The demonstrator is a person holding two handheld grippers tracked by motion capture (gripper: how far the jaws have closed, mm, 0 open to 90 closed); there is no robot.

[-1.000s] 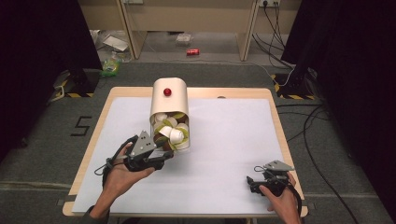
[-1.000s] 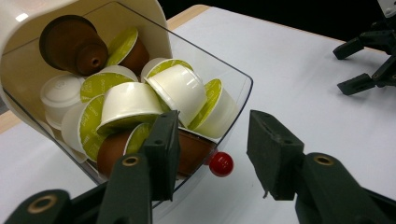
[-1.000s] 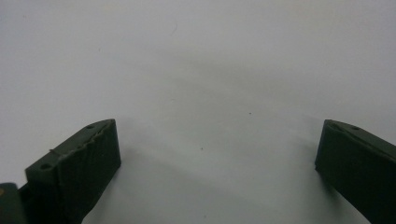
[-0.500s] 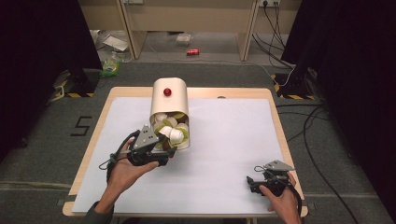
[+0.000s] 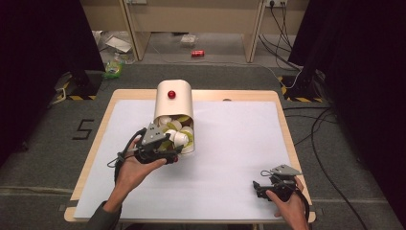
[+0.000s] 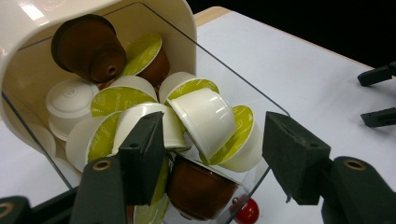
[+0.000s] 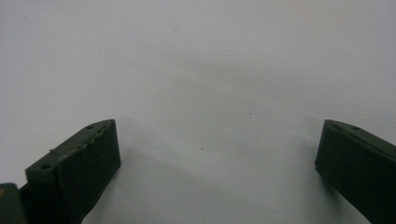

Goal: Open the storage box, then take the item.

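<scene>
At dispenser (image 5: 173,103) mouth: left gripper (image 5: 163,152) jaws opening, capsules (image 6: 205,121) between.

Left tongs (image 6: 212,158) hide the lower capsules (image 6: 201,184) partly.

Count: one cream container (image 5: 173,100) lay on its side near the table's (image 5: 239,191) far edge. Inside it, in the left gripper view, were three brown capsules (image 6: 91,46) and roughly eight white ones (image 6: 205,119); deeper ones were hidden. Two grippers.
</scene>
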